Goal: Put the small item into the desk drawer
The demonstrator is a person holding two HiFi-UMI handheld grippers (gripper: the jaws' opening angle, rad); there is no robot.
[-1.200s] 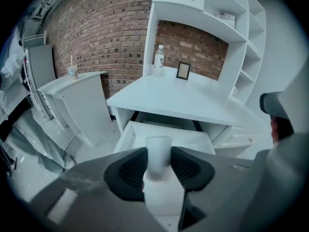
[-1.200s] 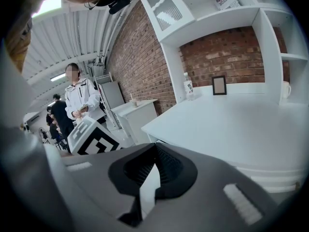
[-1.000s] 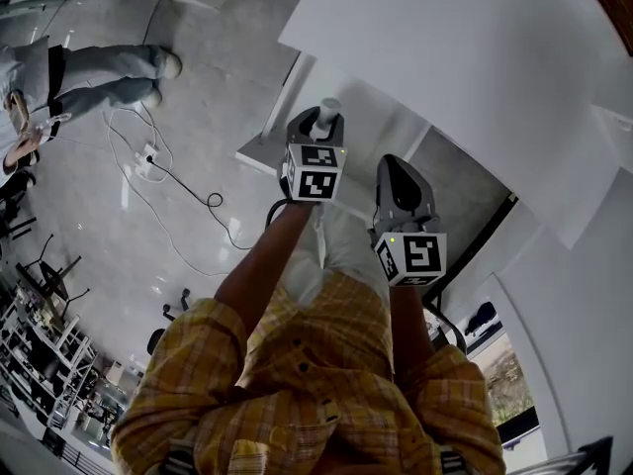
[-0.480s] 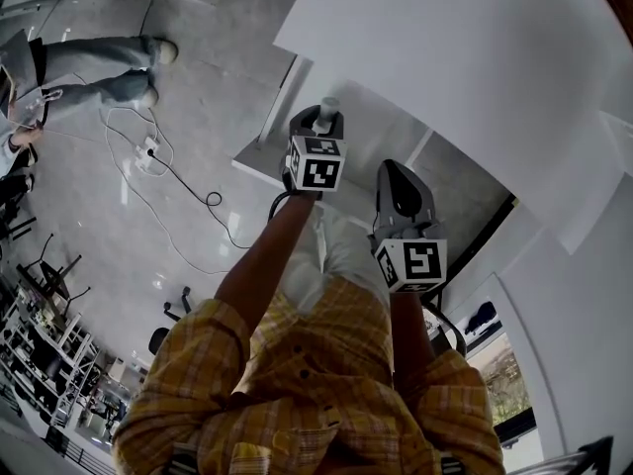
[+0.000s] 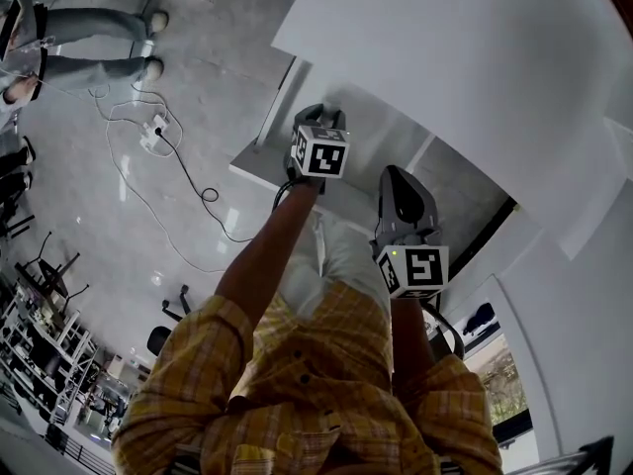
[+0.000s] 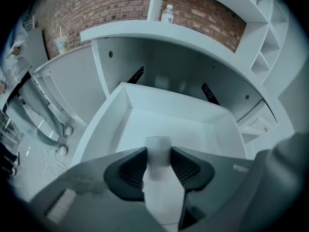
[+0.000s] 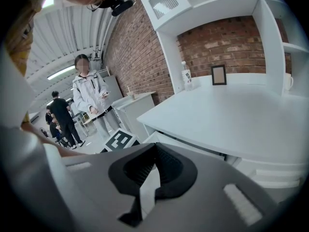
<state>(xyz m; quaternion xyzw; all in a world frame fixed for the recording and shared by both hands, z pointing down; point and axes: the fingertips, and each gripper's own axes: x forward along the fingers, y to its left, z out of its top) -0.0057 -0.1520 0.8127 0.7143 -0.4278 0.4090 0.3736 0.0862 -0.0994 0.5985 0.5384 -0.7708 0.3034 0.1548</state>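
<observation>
My left gripper [image 6: 158,154] is shut on a small white bottle-like item [image 6: 158,180], its dark pads pressing both sides. It hangs over the open white desk drawer [image 6: 104,120], whose bare inside lies straight ahead. In the head view the left gripper [image 5: 318,117] reaches over the drawer [image 5: 259,166], and its marker cube hides the item. My right gripper [image 5: 394,174] hovers nearer the body, beside the drawer. In the right gripper view its jaws [image 7: 154,149] meet at the tips with nothing between them.
The white desk top [image 5: 465,57] overhangs the drawer. A water bottle [image 7: 186,76] and a picture frame [image 7: 218,75] stand at its back. Shelves [image 6: 263,57] rise on the right. People [image 7: 89,100] stand on the floor to the left, near a cable and power strip [image 5: 153,132].
My left gripper has moved forward over the drawer with the item, whose top is now hidden behind the cube in the head view. The right gripper has barely shifted. The standing person moved left.
</observation>
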